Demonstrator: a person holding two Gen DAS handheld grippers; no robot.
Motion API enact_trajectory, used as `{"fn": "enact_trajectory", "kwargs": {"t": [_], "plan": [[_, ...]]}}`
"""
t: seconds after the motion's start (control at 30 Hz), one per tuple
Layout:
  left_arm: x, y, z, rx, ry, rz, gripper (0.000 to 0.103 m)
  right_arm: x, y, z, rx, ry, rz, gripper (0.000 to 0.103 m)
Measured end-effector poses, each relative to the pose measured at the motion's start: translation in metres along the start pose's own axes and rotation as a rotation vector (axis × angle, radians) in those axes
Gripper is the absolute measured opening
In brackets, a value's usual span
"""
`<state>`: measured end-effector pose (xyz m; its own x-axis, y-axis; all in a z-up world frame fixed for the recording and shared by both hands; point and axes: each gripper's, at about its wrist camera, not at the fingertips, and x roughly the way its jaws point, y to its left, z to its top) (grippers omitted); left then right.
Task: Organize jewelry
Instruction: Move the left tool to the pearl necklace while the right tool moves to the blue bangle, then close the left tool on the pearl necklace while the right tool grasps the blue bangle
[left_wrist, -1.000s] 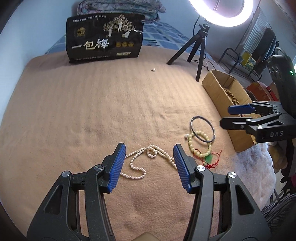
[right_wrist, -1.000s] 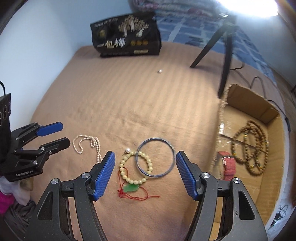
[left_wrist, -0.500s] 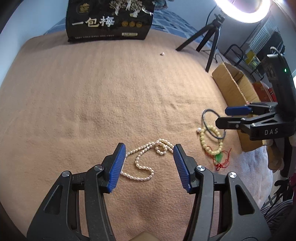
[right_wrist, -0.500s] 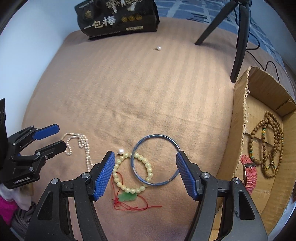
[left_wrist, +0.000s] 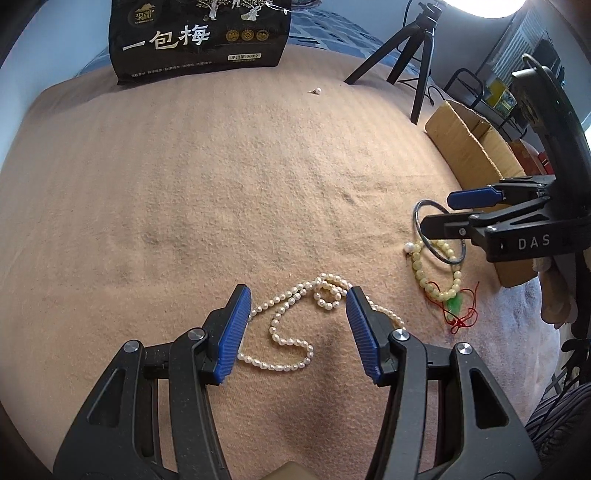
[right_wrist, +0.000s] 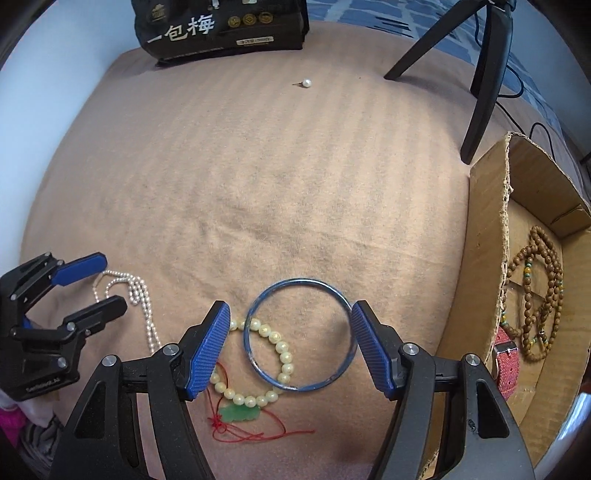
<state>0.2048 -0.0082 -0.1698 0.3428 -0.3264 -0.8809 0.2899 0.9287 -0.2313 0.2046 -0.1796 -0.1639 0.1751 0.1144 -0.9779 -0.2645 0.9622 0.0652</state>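
A white pearl necklace (left_wrist: 291, 325) lies on the tan blanket between the open fingers of my left gripper (left_wrist: 297, 314), which hovers low over it. It also shows in the right wrist view (right_wrist: 140, 299). My right gripper (right_wrist: 290, 345) is open and straddles a blue bangle (right_wrist: 299, 332) that overlaps a pale yellow bead bracelet (right_wrist: 258, 369) with a green charm and red cord. The bangle (left_wrist: 437, 230) and bracelet (left_wrist: 436, 280) also show in the left wrist view under the right gripper (left_wrist: 439, 212). The left gripper (right_wrist: 92, 284) shows at the left of the right wrist view.
A cardboard box (right_wrist: 484, 236) at the right holds brown wooden beads (right_wrist: 543, 291) and a red watch strap (right_wrist: 506, 362). A loose pearl stud (right_wrist: 306, 83) lies far back. A black snack bag (right_wrist: 221, 26) and a tripod (right_wrist: 484, 81) stand at the back.
Both grippers have moved forward and down toward the blanket. The necklace now lies between the left fingers and the bangle between the right fingers. Nothing has been picked up.
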Motion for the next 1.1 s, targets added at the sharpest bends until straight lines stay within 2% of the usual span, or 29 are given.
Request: {"fn": "enact_trajectory", "kwargs": {"t": [0.2,0.4,0.73,0.83,0.93,1.0,1.1], "plan": [[0.003,0.0,0.002,0.008,-0.002,0.002,0.055,0.008,0.001,0.012,0.032,0.007,-0.044,0.068],[0.007,-0.001,0.002,0.034,0.005,0.01,0.055,0.019,-0.003,0.019,0.066,0.026,-0.05,0.068],[0.013,-0.009,-0.004,0.114,0.015,0.042,0.053,0.031,0.004,0.011,0.064,0.041,-0.071,0.068],[0.015,-0.01,-0.005,0.133,0.012,0.066,0.047,0.032,0.006,0.011,0.059,0.043,-0.074,0.068],[0.015,-0.011,-0.005,0.151,0.004,0.086,0.032,0.032,0.01,0.01,0.055,0.039,-0.076,0.068],[0.015,-0.009,-0.004,0.143,0.001,0.084,0.015,0.032,0.012,0.007,0.051,0.035,-0.076,0.068],[0.013,-0.005,-0.004,0.123,-0.005,0.083,0.006,0.033,0.011,0.004,0.05,0.028,-0.07,0.068]]}}
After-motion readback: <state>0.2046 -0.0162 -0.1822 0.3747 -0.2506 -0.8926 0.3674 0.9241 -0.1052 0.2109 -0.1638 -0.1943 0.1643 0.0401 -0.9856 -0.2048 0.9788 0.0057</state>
